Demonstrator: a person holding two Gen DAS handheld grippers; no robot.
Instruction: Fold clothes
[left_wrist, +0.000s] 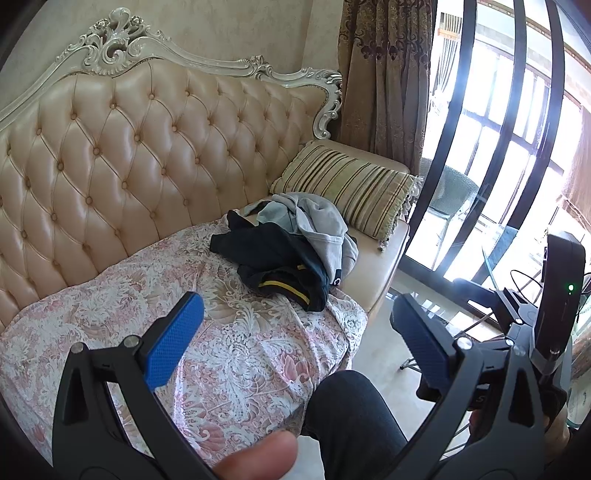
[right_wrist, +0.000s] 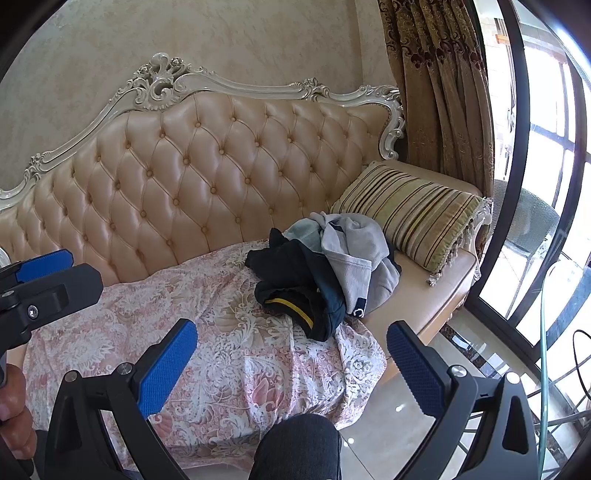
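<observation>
Both claws are up and nothing is in hand yet. The left claw (left_wrist: 295, 332) has its blue pads spread wide with only air between them; the right claw (right_wrist: 291, 362) is just as wide apart and just as empty.

The pile of clothes (left_wrist: 288, 251) sits on the sofa seat, far from both claws and a bit to the right of centre, at the right end of the floral cover (left_wrist: 110, 314). It lies just short of the striped cushion (left_wrist: 354, 188). It's a heap, not a spread: a dark garment (right_wrist: 295, 284) with a yellow trim band on the near left, a grey garment (right_wrist: 358, 254) bunched on top toward the far right. The heap's long axis runs roughly from near left to far right, along the seat.

Which arm is closer? From these views I'd judge the right. The left claw shows at the left edge of the right wrist view, so it sits on the side away from the pile. Both must travel forward and rightward, and the dark garment's trimmed edge faces them first.

A knee (right_wrist: 299, 443) in dark fabric sits low between the claws. Folding hasn't begun, I'd say. The first job looks like pulling one garment free and laying it out on the open cover to the left.
</observation>
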